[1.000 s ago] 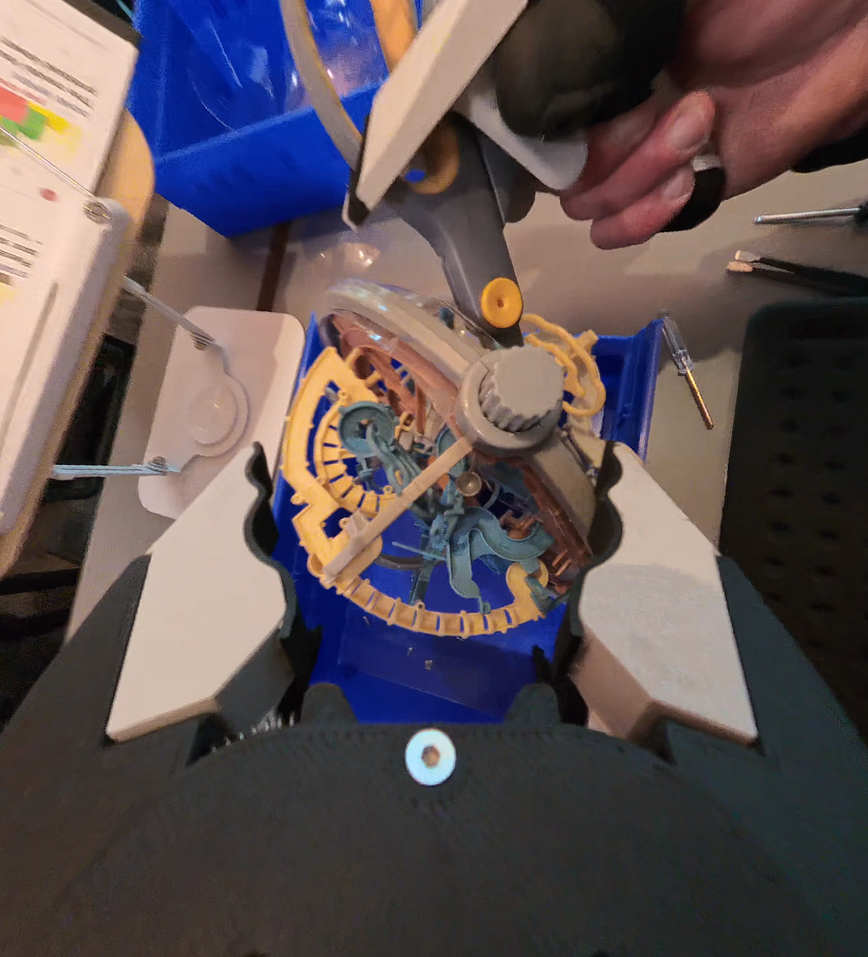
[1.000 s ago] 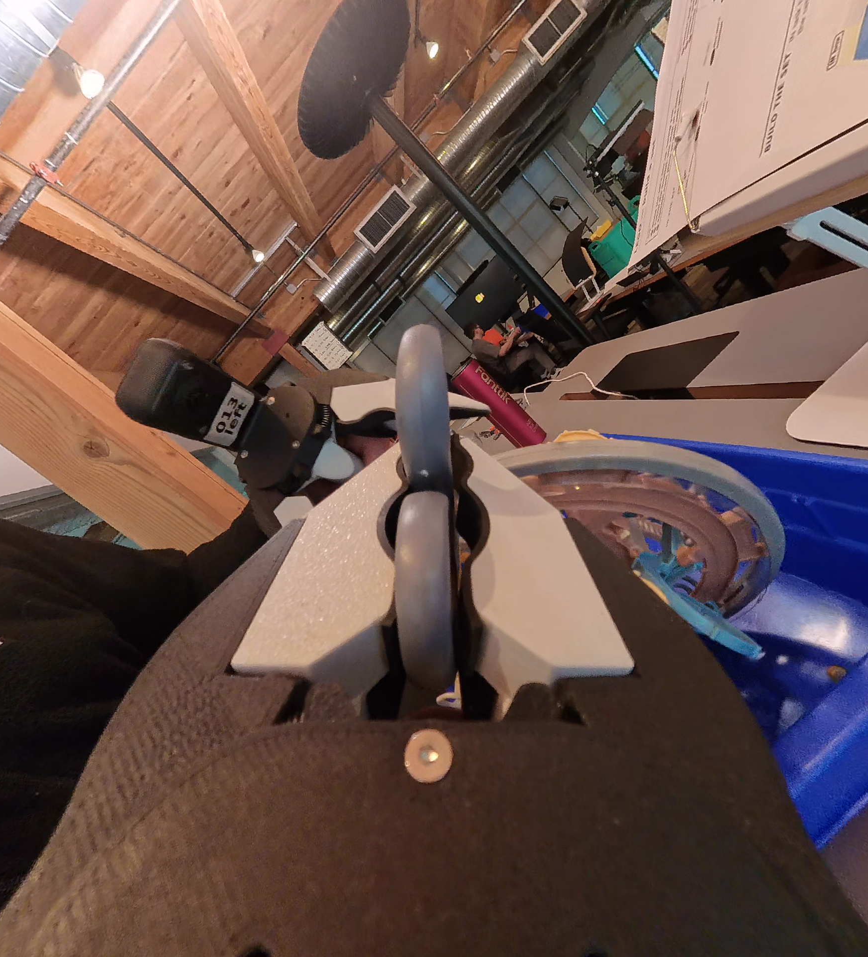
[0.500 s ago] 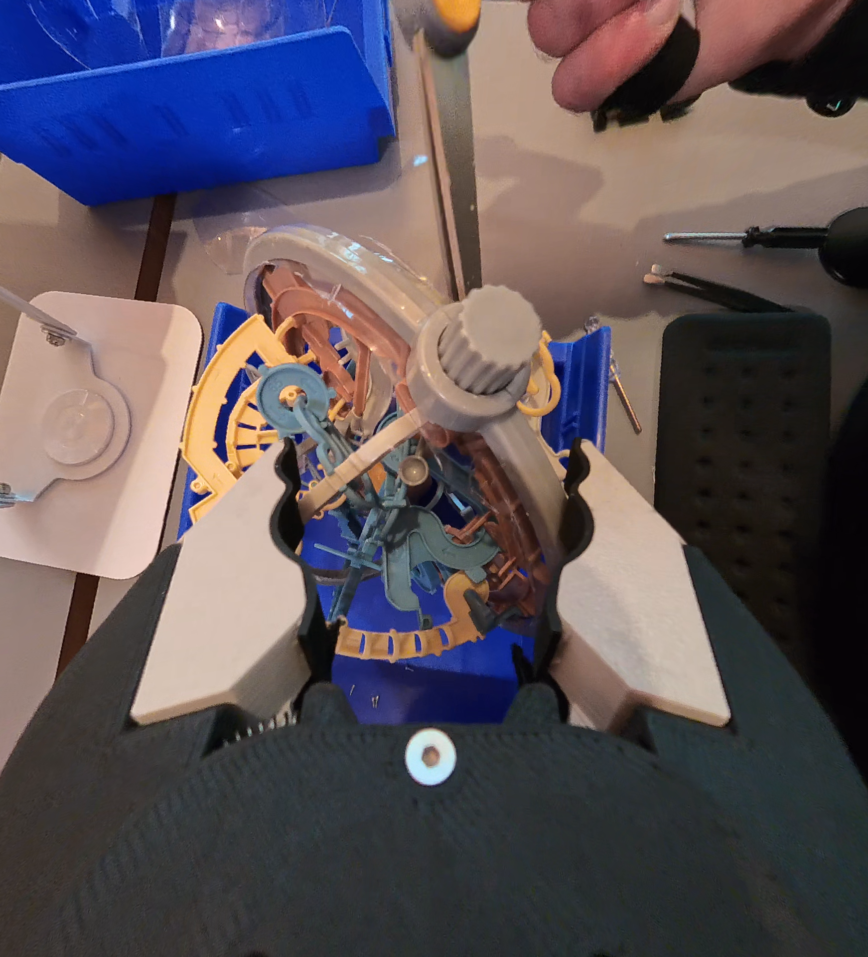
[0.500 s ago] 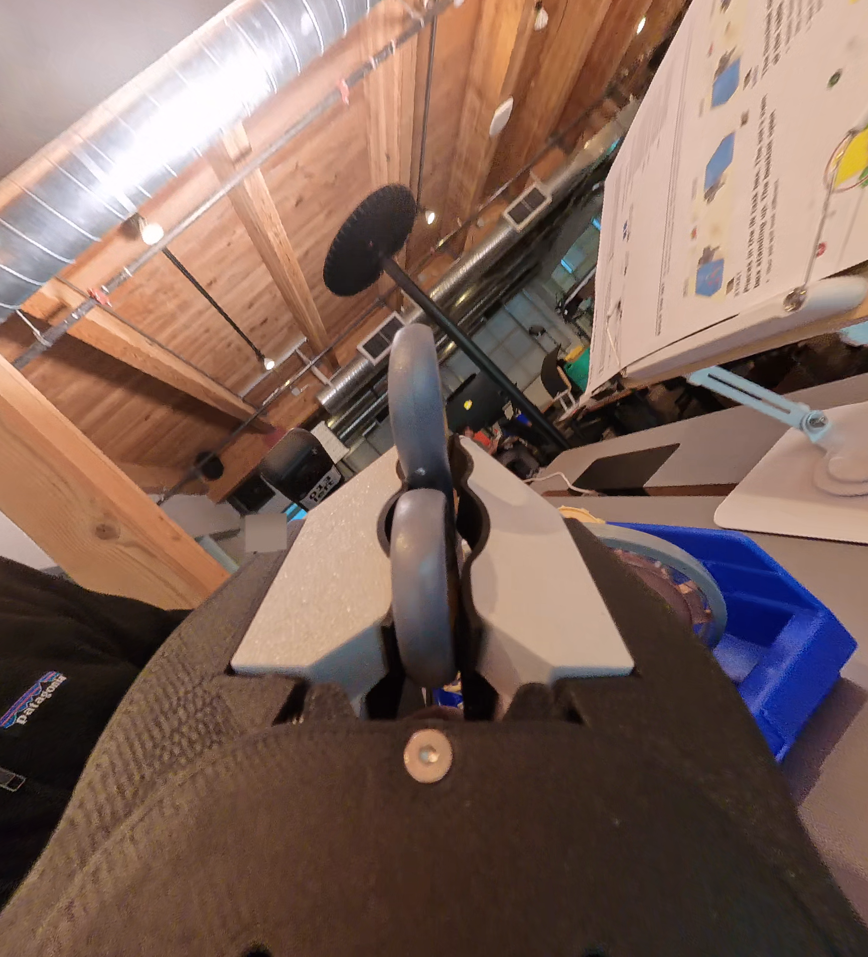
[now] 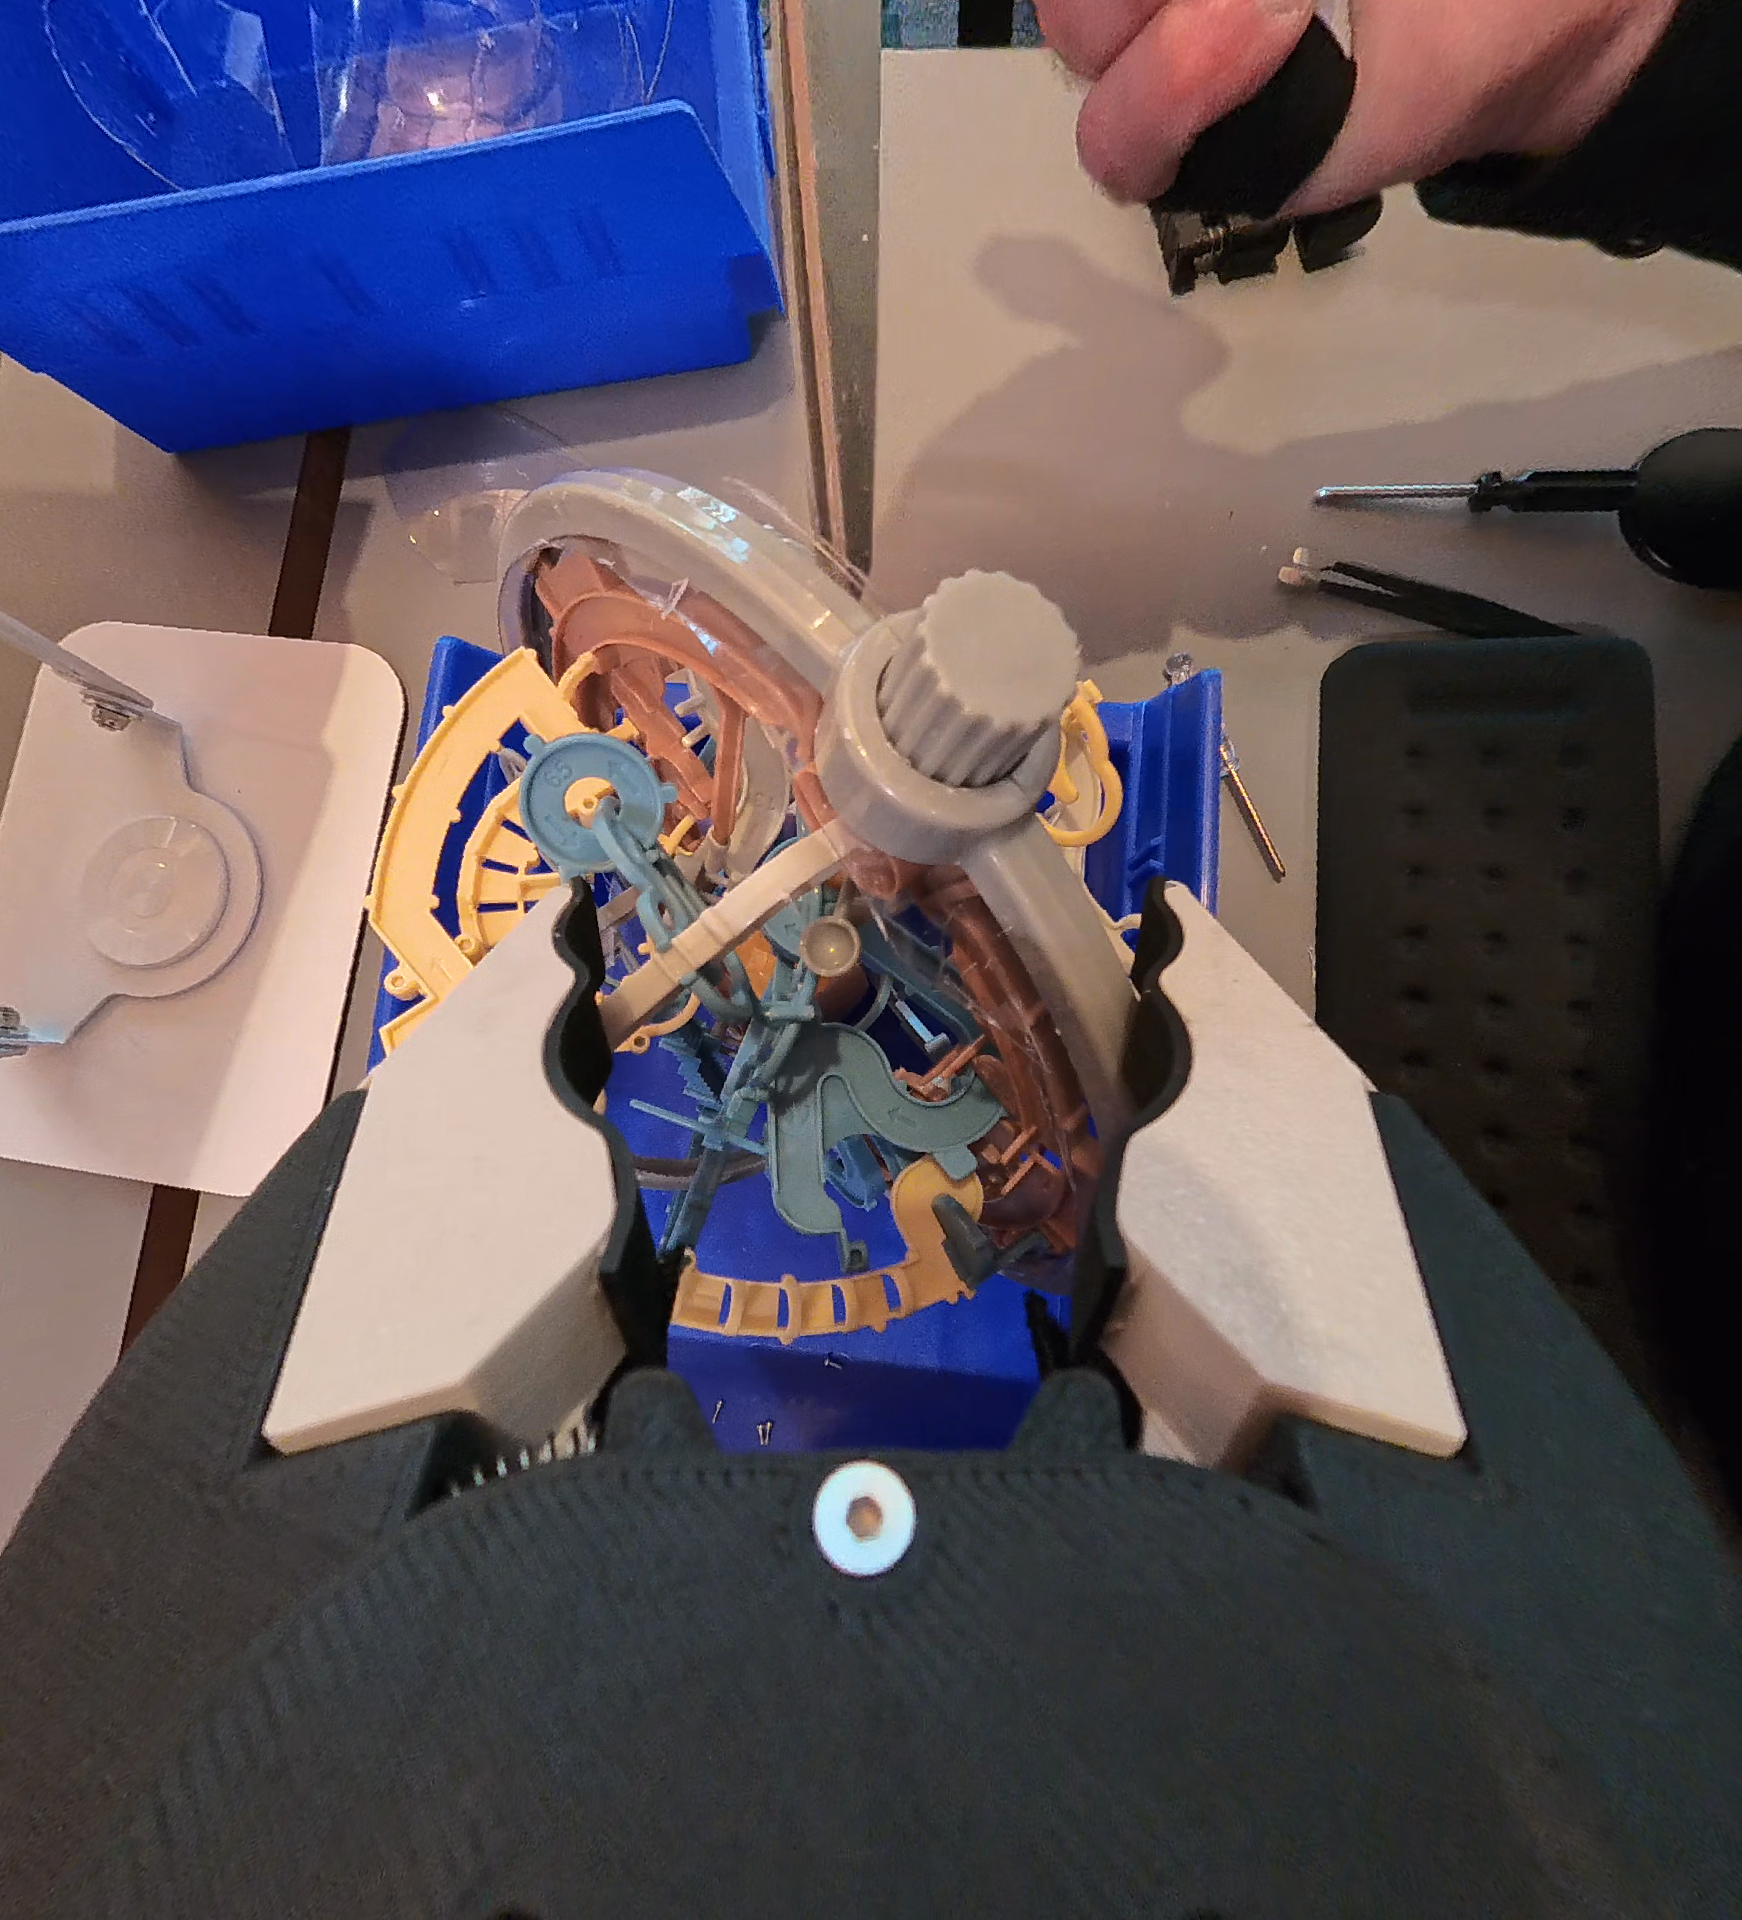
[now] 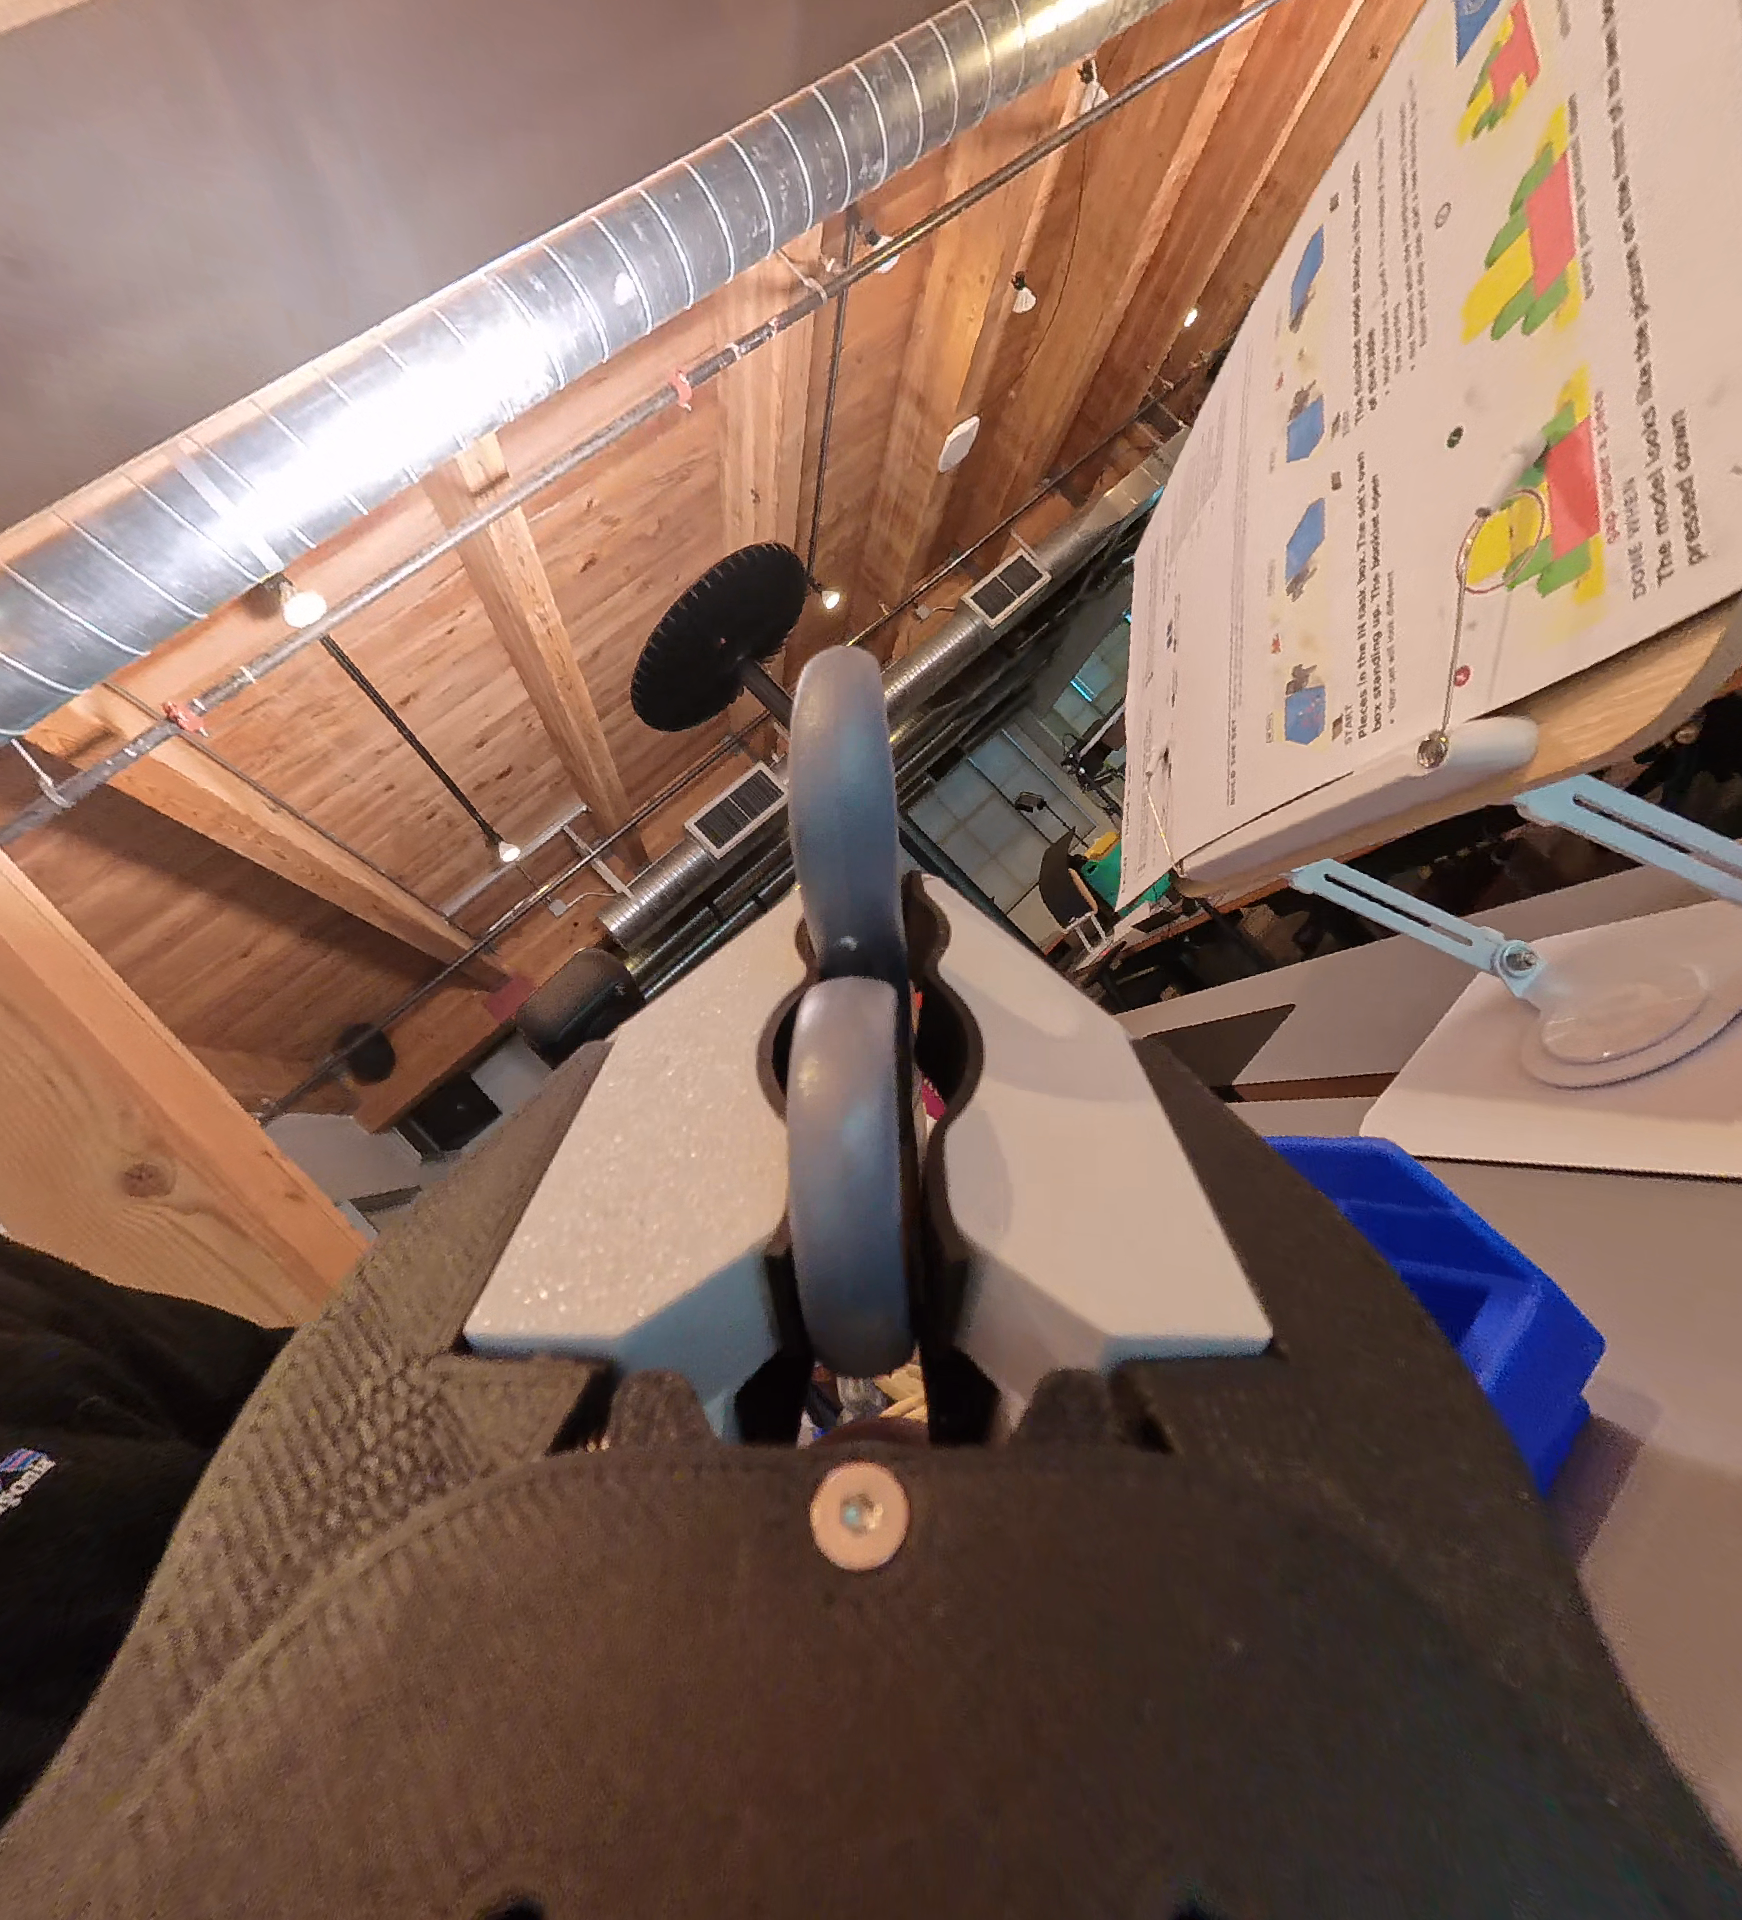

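Observation:
My left gripper [image 5: 867, 914] is open, its jaws wide apart over a small blue bin [image 5: 1173, 790]. The bin holds a tangle of plastic model frames: a grey ring with a ribbed knob [image 5: 992, 686], yellow [image 5: 431, 831], teal [image 5: 846, 1122] and brown [image 5: 1012, 1039] pieces. The grey ring runs close by my right-hand finger [image 5: 1251, 1143]; I cannot tell if they touch. My right gripper [image 6: 862, 935] is shut on the grey loop handles of scissors [image 6: 841, 1143]. The scissors' blades [image 5: 836, 312] hang at the top of the left wrist view, beside a person's hand [image 5: 1262, 94].
A large blue bin [image 5: 358, 291] with clear plastic stands at the back left. A white stand base [image 5: 171, 904] lies left of the small bin and carries an instruction sheet [image 6: 1469, 416]. A screwdriver [image 5: 1573, 488], tweezers [image 5: 1418, 603] and a black pad [image 5: 1490, 883] lie to the right. Some 20 centimeters of space lies between my two pairs of fingers. The screwdriver [image 5: 1573, 488] is closer to my left gripper, around 30 centimeters from its tips; the right tips are 35 centimeters off.
The right gripper has lifted the scissors up and away from the plastic frames and tilted toward the ceiling. The left gripper's view has shifted back and to the right; its jaws stay open.

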Demonstrator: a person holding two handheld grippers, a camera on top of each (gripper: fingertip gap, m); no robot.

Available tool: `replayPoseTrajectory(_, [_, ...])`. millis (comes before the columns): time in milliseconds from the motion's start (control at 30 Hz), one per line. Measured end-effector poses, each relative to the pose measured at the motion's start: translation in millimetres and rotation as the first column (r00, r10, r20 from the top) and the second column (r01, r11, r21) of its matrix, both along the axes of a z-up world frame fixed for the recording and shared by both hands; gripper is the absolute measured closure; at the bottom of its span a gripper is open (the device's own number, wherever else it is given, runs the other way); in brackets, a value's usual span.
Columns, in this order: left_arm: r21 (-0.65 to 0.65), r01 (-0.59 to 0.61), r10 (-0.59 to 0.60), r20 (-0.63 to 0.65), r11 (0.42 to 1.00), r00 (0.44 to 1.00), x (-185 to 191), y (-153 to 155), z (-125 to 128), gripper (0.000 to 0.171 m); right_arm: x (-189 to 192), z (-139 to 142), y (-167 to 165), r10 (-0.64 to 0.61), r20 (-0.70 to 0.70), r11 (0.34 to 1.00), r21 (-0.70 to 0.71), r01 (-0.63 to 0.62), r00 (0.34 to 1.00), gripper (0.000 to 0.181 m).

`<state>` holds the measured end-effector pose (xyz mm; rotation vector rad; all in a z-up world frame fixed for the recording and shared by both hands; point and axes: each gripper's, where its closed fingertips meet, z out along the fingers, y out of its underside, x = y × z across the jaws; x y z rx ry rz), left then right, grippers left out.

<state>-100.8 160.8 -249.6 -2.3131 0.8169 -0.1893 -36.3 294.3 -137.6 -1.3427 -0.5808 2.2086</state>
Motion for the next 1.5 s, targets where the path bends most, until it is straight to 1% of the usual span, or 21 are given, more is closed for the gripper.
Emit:
replayPoseTrajectory(167, [0.007,-0.006,0.006,0.005,1.000,1.000,-0.7,-0.4,0.2,0.071,-6.4,-14.8,3.0,0.011,-0.009,0.992,-0.129,-0.012,1.000,0.169])
replayPoseTrajectory(233, [0.014,-0.005,0.005,0.007,1.000,1.000,-0.6,0.2,0.4,0.070,-10.8,-19.1,4.5,0.037,0.001,0.984,-0.176,-0.037,0.999,0.172])
replayPoseTrajectory(300, [0.016,0.005,-0.005,0.002,1.000,1.000,0.5,0.0,0.1,0.070,-17.4,-24.4,3.7,0.078,0.031,0.977,-0.200,-0.070,0.997,0.172])
replayPoseTrajectory(400, [0.014,0.017,-0.017,-0.004,1.000,1.000,-0.4,-1.3,-0.3,0.070,-23.7,-29.2,4.5,0.091,0.066,0.977,-0.198,-0.076,0.994,0.172])
replayPoseTrajectory(500, [0.022,0.019,-0.019,0.003,1.000,1.000,-2.1,-2.9,-0.2,0.070,-24.3,-27.8,1.0,0.069,0.046,0.977,-0.207,-0.058,0.997,0.171])
replayPoseTrajectory(567, [0.035,0.007,-0.007,0.010,0.999,1.000,-2.5,-2.5,-0.1,0.070,-16.2,-26.4,-5.0,0.003,0.023,0.983,-0.186,0.002,1.000,0.171])
replayPoseTrajectory(600, [0.044,-0.007,0.007,0.008,0.999,1.000,-3.2,-1.5,-0.4,0.066,-13.0,-28.9,-11.2,-0.005,0.021,0.982,-0.187,0.008,1.000,0.172])
replayPoseTrajectory(633, [0.068,-0.023,0.025,-0.025,0.997,0.999,-8.3,1.2,-2.1,0.069,-13.0,-36.5,-18.3,0.002,0.038,0.980,-0.201,0.006,0.999,0.172])
replayPoseTrajectory(667, [0.084,-0.002,0.006,-0.053,0.997,0.999,-9.8,0.9,-4.3,0.068,-13.5,-43.3,-24.9,-0.007,0.045,0.977,-0.213,0.017,0.999,0.172])
replayPoseTrajectory(700, [0.079,0.006,-0.001,-0.052,0.997,0.999,-9.5,0.0,-4.5,0.068,-13.5,-46.5,-30.2,-0.004,0.041,0.975,-0.224,0.013,0.999,0.172])
replayPoseTrajectory(733, [0.083,0.007,-0.003,-0.056,0.997,0.998,-9.8,-0.4,-4.7,0.067,-12.4,-45.8,-31.3,0.000,0.038,0.975,-0.220,0.008,0.999,0.172])
replayPoseTrajectory(833, [0.101,-0.005,0.011,-0.056,0.995,0.998,-7.7,1.9,-4.3,0.069,-9.5,-31.7,-35.5,-0.028,0.025,0.993,-0.111,0.030,0.999,0.171])
replayPoseTrajectory(900, [0.109,0.011,-0.003,-0.069,0.994,0.998,-6.3,0.5,-4.5,0.070,-9.2,-35.8,-36.7,-0.041,0.031,0.993,-0.113,0.044,0.999,0.171])
replayPoseTrajectory(967, [0.116,0.027,-0.017,-0.081,0.993,0.997,-4.3,-0.7,-5.2,0.070,-12.3,-45.0,-36.2,-0.015,0.037,0.987,-0.162,0.021,0.999,0.171])
replayPoseTrajectory(1000, [0.121,0.025,-0.015,-0.083,0.992,0.996,-3.4,0.0,-5.2,0.070,-13.8,-44.9,-36.2,-0.014,0.036,0.986,-0.163,0.020,0.999,0.171])
replayPoseTrajectory(1100, [0.128,0.026,-0.014,-0.094,0.991,0.995,-4.1,-1.0,-5.7,0.071,-18.3,-37.5,-42.1,0.005,0.042,0.995,-0.104,-0.001,0.999,0.171])
replayPoseTrajectory(1233, [0.145,0.015,-0.002,-0.094,0.989,0.996,-6.1,-2.3,-5.6,0.070,-25.0,-32.4,-47.0,0.041,0.048,0.998,-0.059,-0.038,0.998,0.171])
replayPoseTrajectory(1300, [0.151,0.032,-0.011,-0.139,0.988,0.990,-7.8,-5.0,-7.9,0.070,-27.8,-26.4,-56.5,0.087,0.064,0.996,0.003,-0.087,0.994,0.171])
replayPoseTrajectory(1367, [0.140,0.052,-0.018,-0.239,0.989,0.971,-12.5,-3.5,-16.0,0.072,-34.1,-19.1,-69.3,0.137,0.074,0.989,0.053,-0.141,0.988,0.170])
replayPoseTrajectory(1400, [0.148,0.063,-0.019,-0.284,0.987,0.959,-16.2,-1.2,-20.1,0.071,-37.3,-17.6,-70.3,0.143,0.093,0.986,0.073,-0.150,0.985,0.170])
replayPoseTrajectory(1500, [0.156,0.044,-0.011,-0.210,0.987,0.978,-12.1,1.1,-14.6,0.075,-37.7,-19.1,-64.5,0.152,0.114,0.984,0.076,-0.161,0.982,0.171])
